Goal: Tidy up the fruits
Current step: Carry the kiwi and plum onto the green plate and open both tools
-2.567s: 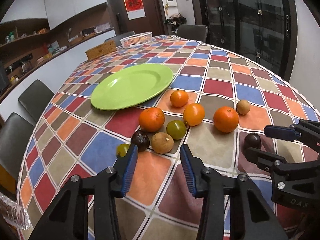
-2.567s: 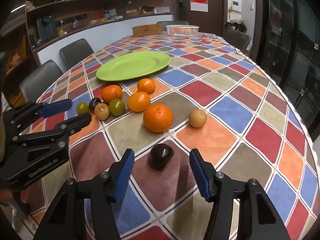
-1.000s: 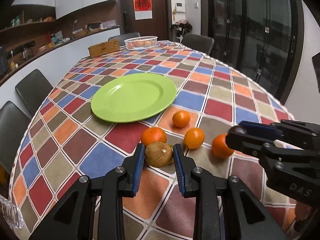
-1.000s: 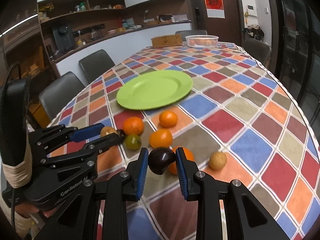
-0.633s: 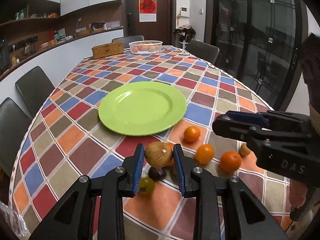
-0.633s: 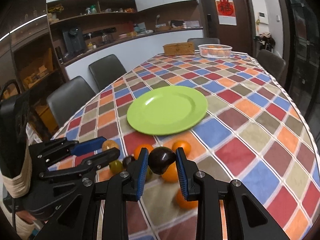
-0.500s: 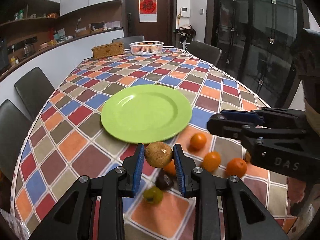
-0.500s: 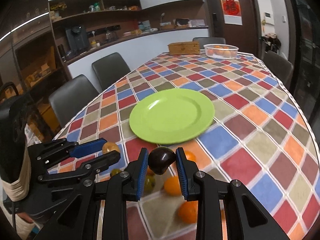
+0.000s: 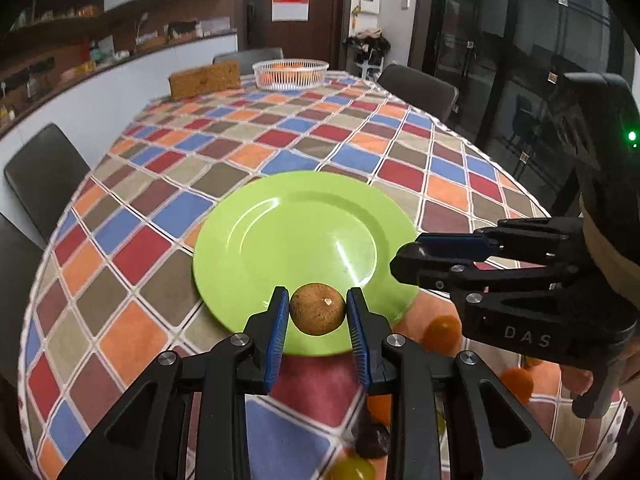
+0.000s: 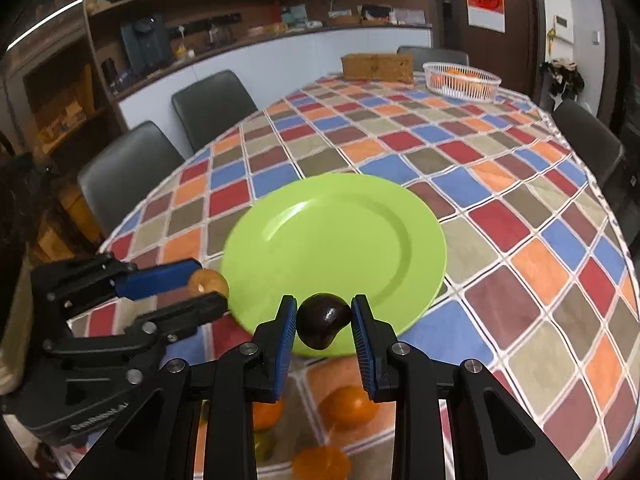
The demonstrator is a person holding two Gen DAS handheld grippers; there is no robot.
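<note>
Both hand-held grippers were clamped on fruit just short of the green plate (image 9: 280, 216): left (image 9: 318, 309) on a brown fruit (image 9: 317, 308), right (image 10: 324, 320) on a dark fruit (image 10: 323, 319). I'd have lowered both well inside the rim, apart, so neither rolled off

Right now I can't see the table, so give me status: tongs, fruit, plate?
Left tongs shut on brown fruit. Right tongs shut on dark fruit. Both at near rim of green plate, which is bare. Nothing in the way.
</note>
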